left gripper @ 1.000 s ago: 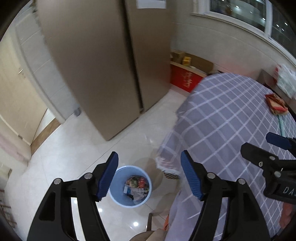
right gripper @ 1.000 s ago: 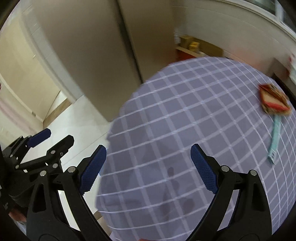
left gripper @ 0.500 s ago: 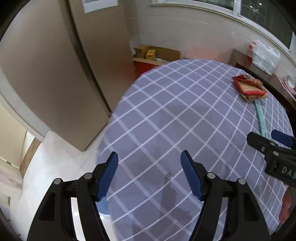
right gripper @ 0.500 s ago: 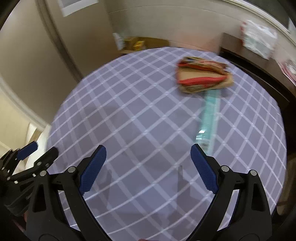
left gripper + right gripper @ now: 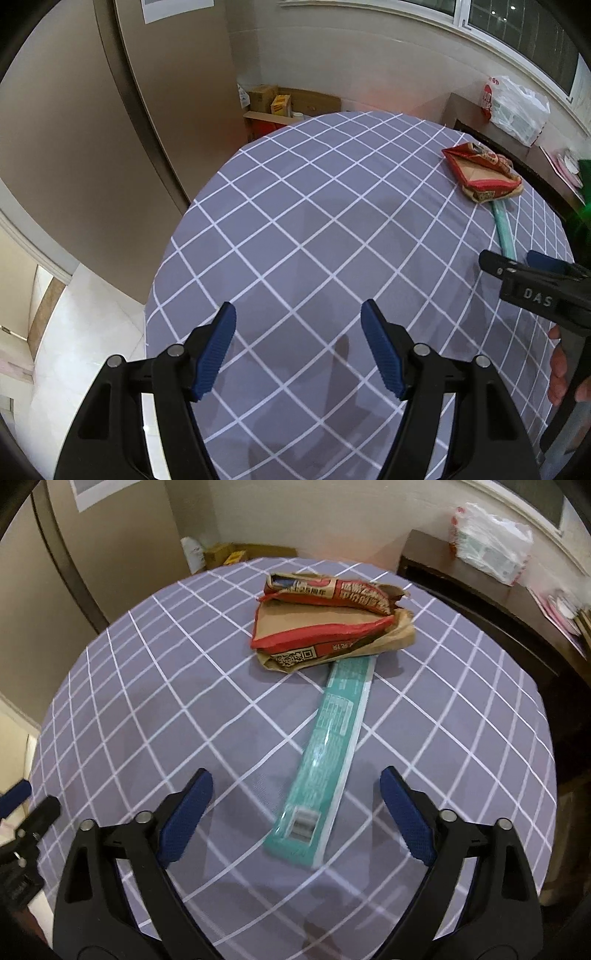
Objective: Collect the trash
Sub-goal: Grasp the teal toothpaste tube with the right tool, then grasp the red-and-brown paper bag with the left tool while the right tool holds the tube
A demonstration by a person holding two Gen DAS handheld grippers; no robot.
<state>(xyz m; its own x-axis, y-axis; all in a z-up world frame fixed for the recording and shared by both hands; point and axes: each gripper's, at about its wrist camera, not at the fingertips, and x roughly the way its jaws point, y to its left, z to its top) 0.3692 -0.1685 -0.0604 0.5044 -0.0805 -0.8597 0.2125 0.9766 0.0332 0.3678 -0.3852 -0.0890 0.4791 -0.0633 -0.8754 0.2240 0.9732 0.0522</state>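
The right gripper (image 5: 295, 812), jaws closing on nothing, hangs over the teal wrapper's (image 5: 328, 753) near end; the left gripper (image 5: 297, 347) gapes empty.

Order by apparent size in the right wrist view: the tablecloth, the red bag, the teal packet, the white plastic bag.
1. Tablecloth
2. Red bag and teal packet: alike; the packet is nearer, so unsure
3. White plastic bag, farthest away

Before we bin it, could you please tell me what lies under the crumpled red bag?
The far end of the teal packet runs under the red bag; whatever else it covers on the checked tablecloth is hidden.
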